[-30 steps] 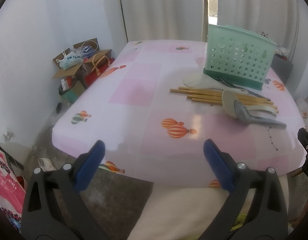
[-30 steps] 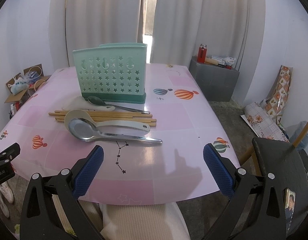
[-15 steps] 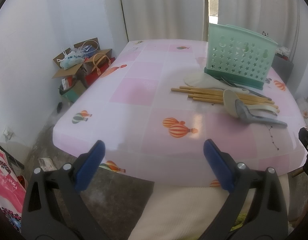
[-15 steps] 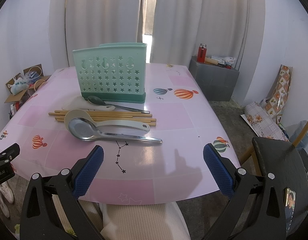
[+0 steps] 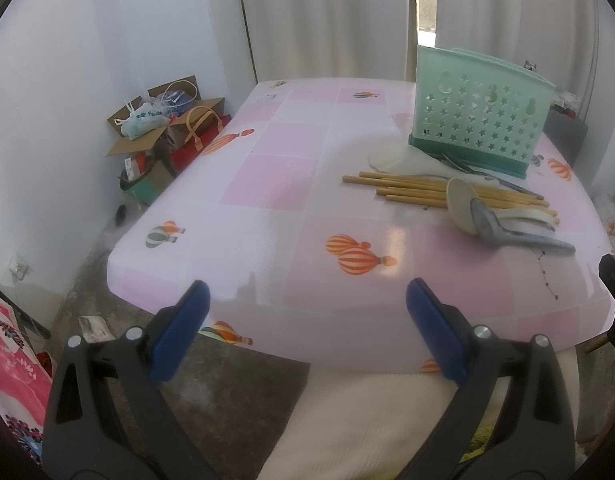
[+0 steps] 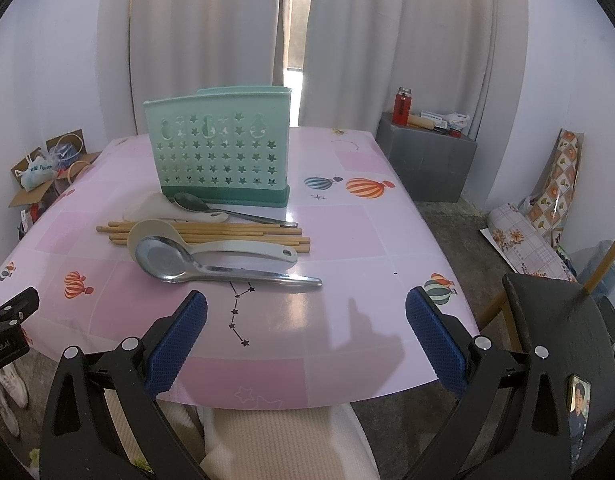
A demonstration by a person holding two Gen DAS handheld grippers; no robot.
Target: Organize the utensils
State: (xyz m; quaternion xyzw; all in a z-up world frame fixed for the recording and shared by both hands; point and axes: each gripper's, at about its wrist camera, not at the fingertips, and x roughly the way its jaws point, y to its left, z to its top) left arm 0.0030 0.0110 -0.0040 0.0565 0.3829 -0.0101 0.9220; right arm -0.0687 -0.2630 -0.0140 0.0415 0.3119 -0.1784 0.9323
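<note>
Nothing had been picked up when I looked: both tools hung at the near edge of the surface [image 6: 347, 216], so I judged the sorting not yet begun. My left hand-held gripper [image 5: 307, 324] had its jaws spread wide and empty, and the right hand-held gripper [image 6: 306, 330] was the same, wide apart with nothing between the pads.

The utensils lay in a loose heap in front of the green holder [image 6: 221, 150], which stood upright toward the far side. Nearest me was the metal ladle [image 6: 211, 266], its bowl to the left and its handle running right. The cream plastic spoon [image 6: 211, 242] lay just behind it, touching it and resting across the bundle of wooden chopsticks [image 6: 243, 232]. A smaller metal spoon [image 6: 227, 212] sat at the foot of the holder, on a pale flat scoop [image 6: 147, 210] that I could not make out well.

I thought the ladle was the sensible first pick, since it sat on top and nearest; the right tool would need to reach forward and close across the slim handle. The overlap was the risk: lifting one piece could drag the spoon or roll the chopsticks.

Off the surface stood cardboard boxes [image 5: 163, 132] to the left, a grey cabinet [image 6: 427, 160] to the right and a dark chair [image 6: 555, 320] beside me, none of them in the way.
</note>
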